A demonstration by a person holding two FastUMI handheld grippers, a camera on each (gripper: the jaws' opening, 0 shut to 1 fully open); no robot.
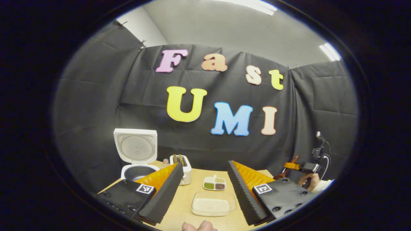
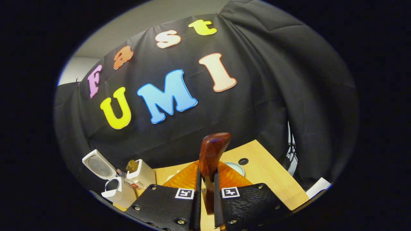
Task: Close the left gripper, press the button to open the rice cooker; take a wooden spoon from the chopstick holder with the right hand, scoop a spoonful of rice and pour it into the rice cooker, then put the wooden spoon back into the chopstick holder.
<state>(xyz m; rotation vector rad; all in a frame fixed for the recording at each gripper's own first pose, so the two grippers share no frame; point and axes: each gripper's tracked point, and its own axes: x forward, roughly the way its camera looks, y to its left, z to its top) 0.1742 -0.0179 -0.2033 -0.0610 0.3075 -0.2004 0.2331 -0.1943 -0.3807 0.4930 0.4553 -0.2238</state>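
Note:
The white rice cooker stands at the table's back left, its lid raised and the dark inner pot showing. A clear container of rice lies just ahead of my left gripper, which is open and holds nothing. Far right, a hand holds my right gripper up with the wooden spoon in it. In the right gripper view, my right gripper is shut on the reddish-brown wooden spoon, whose broad end points up. The open rice cooker sits at the lower left there.
A white toaster stands beside the cooker, with a small divided dish of grains to its right. A pale round rim and a dark hole in the wooden table lie beyond the right gripper. A fingertip pokes in below.

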